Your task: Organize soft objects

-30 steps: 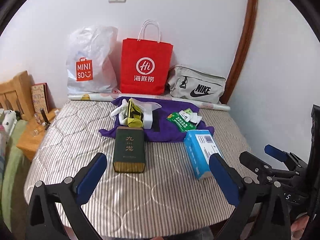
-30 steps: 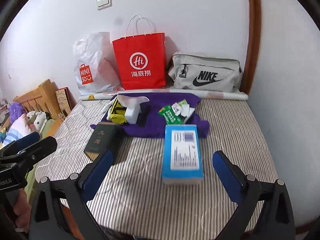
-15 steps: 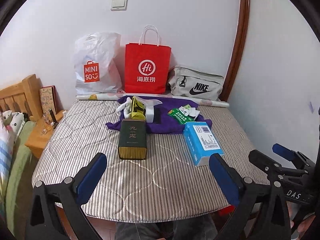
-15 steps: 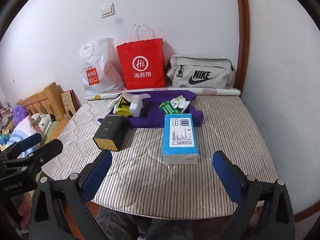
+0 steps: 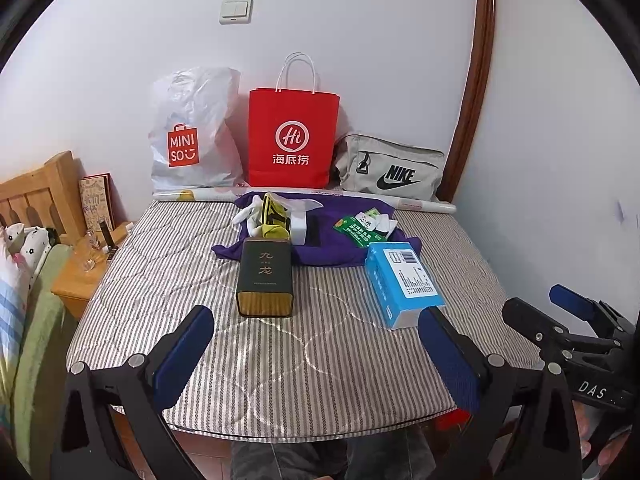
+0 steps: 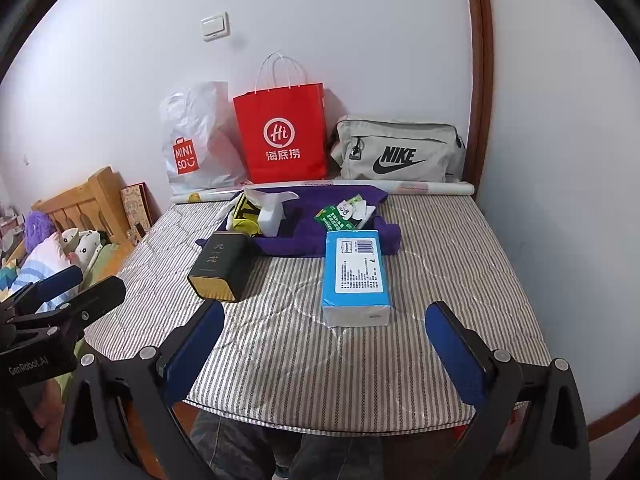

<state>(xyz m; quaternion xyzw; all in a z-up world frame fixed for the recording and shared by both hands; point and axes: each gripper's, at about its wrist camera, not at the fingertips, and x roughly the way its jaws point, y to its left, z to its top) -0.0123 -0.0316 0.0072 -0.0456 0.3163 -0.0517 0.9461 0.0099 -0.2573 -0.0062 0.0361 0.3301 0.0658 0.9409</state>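
L wrist view: L gripper [image 5: 312,344] spread wide, empty, held back over near edge of mattress [image 5: 280,364]. Green tin [image 5: 265,276] lies dead ahead between the pads, long axis running away from the cam, gold end facing it. Blue pack [image 5: 402,280] ahead-right, just past the right pad, long axis angled a bit left-to-right toward the cam. Purple cloth [image 5: 332,248] crumpled beyond both, w/ yellow bundle [image 5: 274,220] and white tissue on its left part, green packet [image 5: 356,232] on its right. R gripper [image 5: 560,312] seen at far right edge, low, off the mattress side.

R wrist view: R gripper [image 6: 324,344] also spread, nothing in it. Blue pack [image 6: 356,272] sits nearly centred ahead, long axis straight along the fingers, short end toward the cam. So R is lined up on it; a squeeze across its width looks feasible w/o turning the wrist. Tin [image 6: 220,268] ahead-left, skewed. Cloth [image 6: 312,232] farther back, well apart from both grippers. L gripper [image 6: 60,296] at left edge.

Judgement: blue pack nearer R; tin, yellow bundle nearer L. Red bag [image 6: 282,136], white bag [image 6: 196,144], grey bag [image 6: 396,148] stand at the wall. Whether sorting is early or late, can't tell.
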